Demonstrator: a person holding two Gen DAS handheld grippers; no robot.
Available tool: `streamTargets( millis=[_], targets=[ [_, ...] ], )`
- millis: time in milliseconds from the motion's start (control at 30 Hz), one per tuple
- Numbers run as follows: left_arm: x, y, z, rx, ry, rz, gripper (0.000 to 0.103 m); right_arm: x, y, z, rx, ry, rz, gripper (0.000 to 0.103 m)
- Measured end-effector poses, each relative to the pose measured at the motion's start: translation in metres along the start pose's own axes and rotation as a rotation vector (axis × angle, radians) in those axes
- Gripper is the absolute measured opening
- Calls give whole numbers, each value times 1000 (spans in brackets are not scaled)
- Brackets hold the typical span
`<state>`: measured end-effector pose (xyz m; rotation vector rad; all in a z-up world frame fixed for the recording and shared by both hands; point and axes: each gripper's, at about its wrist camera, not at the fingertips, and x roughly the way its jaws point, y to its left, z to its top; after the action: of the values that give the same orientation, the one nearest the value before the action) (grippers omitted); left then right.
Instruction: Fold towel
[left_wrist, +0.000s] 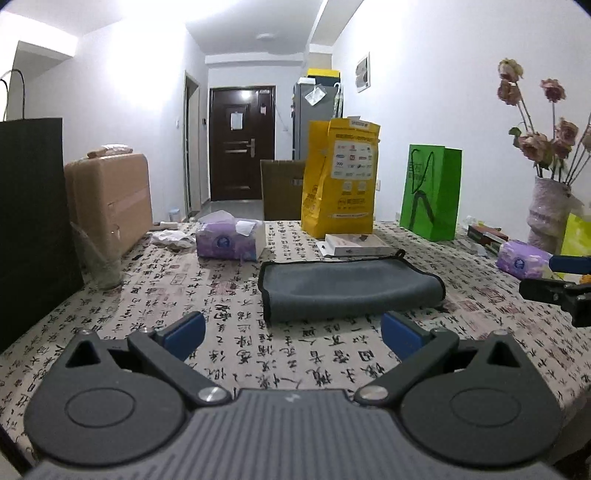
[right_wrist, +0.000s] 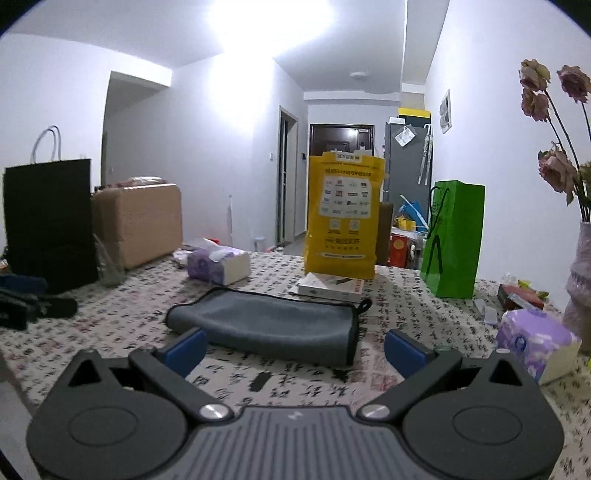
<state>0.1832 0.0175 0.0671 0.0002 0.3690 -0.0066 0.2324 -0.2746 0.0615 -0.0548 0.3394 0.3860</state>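
Observation:
A grey towel (left_wrist: 351, 288) with black trim lies folded on the patterned tablecloth (left_wrist: 147, 295); it also shows in the right wrist view (right_wrist: 266, 323). My left gripper (left_wrist: 293, 336) is open and empty, just short of the towel's near edge. My right gripper (right_wrist: 295, 349) is open and empty, close to the towel's near edge; its left fingertip (right_wrist: 184, 349) overlaps the towel in view. The right gripper also shows at the right edge of the left wrist view (left_wrist: 565, 280). The left gripper shows at the left edge of the right wrist view (right_wrist: 26, 302).
Behind the towel stand a yellow bag (left_wrist: 340, 184), a flat white box (left_wrist: 356, 245), a green bag (left_wrist: 432, 192) and a purple tissue pack (left_wrist: 231, 240). A black bag (left_wrist: 33, 229) and brown case (left_wrist: 110, 199) stand left. A vase (left_wrist: 546, 214) and second tissue pack (right_wrist: 532, 341) are right.

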Motion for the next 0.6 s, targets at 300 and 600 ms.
streamTargets(
  millis=[300,600],
  targets=[
    [-40,-8,-22,10,-35,25,103,-38,15,-23,24,-19,0,103],
    [-82,-4,-45,21,-71,65,103,-68,34,-53,46,1,-10,103]
  ],
)
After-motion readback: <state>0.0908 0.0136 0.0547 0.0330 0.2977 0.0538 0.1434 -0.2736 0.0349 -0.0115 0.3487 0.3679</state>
